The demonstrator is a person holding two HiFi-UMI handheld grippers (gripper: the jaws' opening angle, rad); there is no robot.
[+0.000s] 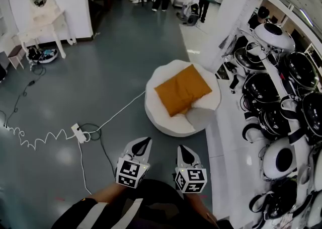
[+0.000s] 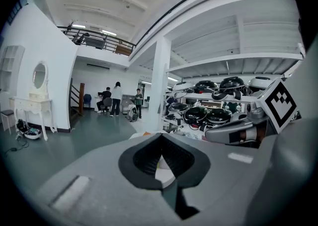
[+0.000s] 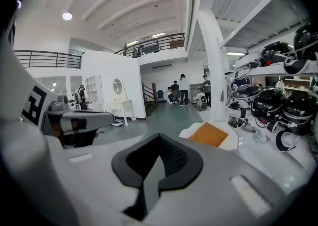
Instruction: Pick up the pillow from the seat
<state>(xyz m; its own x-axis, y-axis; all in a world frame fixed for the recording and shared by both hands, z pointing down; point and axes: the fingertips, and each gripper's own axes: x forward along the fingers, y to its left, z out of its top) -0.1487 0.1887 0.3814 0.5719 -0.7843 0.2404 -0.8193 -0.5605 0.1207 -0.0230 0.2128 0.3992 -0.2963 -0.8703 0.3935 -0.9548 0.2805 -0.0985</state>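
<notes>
Nearest me, my left grey two-jaw gripper (image 1: 143, 145) had its jaws pressed together on nothing. The right grey two-jaw gripper (image 1: 184, 152) beside it was likewise closed and empty. The orange square fabric pillow (image 1: 182, 89) lay flat on the round white cushioned seat (image 1: 166, 125), well ahead of both. I judged I should spread the jaws before arriving, then pinch the pillow's near corner deeply so the soft cloth wouldn't slip.
</notes>
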